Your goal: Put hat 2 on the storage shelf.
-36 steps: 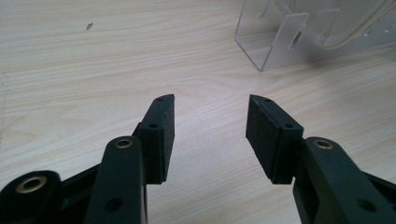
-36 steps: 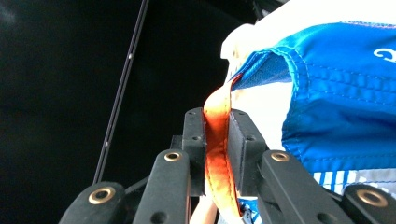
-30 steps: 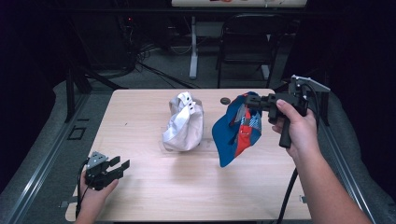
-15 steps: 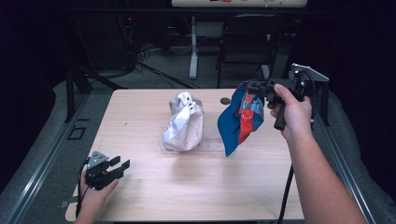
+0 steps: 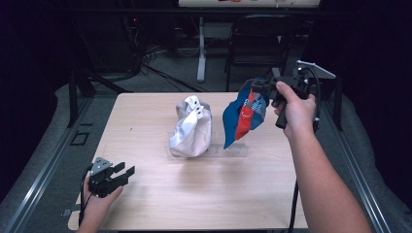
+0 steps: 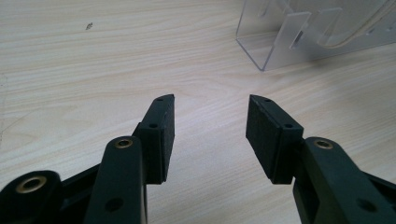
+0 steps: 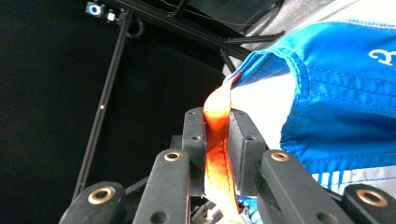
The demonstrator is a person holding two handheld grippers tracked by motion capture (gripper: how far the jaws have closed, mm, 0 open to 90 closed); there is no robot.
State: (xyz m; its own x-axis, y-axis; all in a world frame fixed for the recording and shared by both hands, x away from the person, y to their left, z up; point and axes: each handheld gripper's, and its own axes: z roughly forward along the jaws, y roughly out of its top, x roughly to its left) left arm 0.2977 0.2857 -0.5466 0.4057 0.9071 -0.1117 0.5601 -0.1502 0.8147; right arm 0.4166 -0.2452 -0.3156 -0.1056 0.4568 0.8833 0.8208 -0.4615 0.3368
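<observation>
While the right gripper (image 5: pixel 263 86) hangs above the table's (image 5: pixel 145 116) far right part, its jaws are clamped on an orange strap (image 7: pixel 215 140) of a blue bag (image 5: pixel 244 116). The bag dangles from that strap, clear of the wood, just right of a white bag (image 5: pixel 191 128) that sits on a clear rack (image 6: pixel 280 35) near the table's middle. The step in hand looks like carrying the blue bag, probably toward the rack beside the white one, though the exact goal cannot be told.

The left gripper (image 5: pixel 112 175) rests low at the near left corner, well apart from both bags, its jaws partly open with nothing between them; bare wood lies under the pads (image 6: pixel 163 135).

The next move likely calls for lowering the blue bag onto the free part of the rack, keeping the strap pinched until the cloth settles, and steering clear of the white bag. The left gripper may need to come across to steady or spread the fabric.
</observation>
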